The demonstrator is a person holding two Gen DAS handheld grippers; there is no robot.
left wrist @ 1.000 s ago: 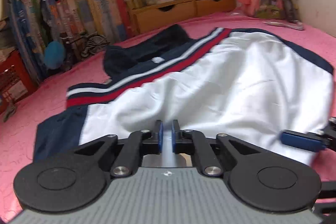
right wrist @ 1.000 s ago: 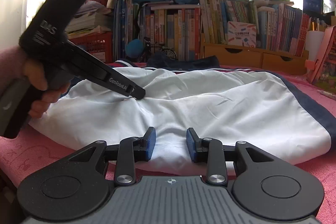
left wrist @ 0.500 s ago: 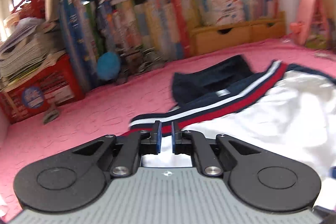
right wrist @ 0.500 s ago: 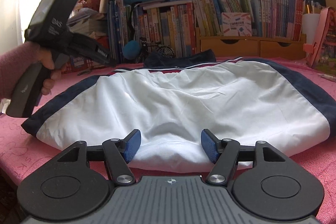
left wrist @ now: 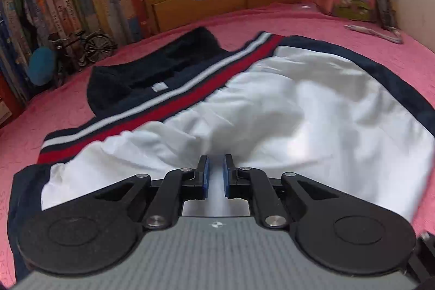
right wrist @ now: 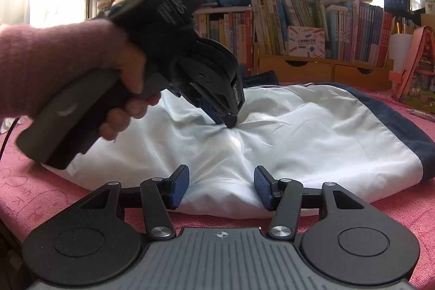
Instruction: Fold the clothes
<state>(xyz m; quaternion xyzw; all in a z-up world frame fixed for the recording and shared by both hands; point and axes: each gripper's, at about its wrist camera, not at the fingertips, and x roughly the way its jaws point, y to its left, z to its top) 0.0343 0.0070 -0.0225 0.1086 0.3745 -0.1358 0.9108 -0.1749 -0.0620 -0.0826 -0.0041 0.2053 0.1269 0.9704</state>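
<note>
The jacket [left wrist: 285, 110] lies spread on the pink table [left wrist: 68, 89], white side up, its red and navy stripes toward the bookshelf [right wrist: 312, 26]. A second ago the left gripper [left wrist: 214, 175] was at the near hem; it swung out to the striped edge and is now back over the white middle, so I judge that it smooths the cloth before a fold. Its jaws are almost together and pinch nothing; the tips press into the cloth. The right gripper [right wrist: 221, 188] has opened, and now stands half apart at the near hem, empty.

Smooth white cloth garment [left wrist: 285, 121] – nubby pink cover [left wrist: 68, 89], matt wooden drawers [left wrist: 217, 4].
</note>
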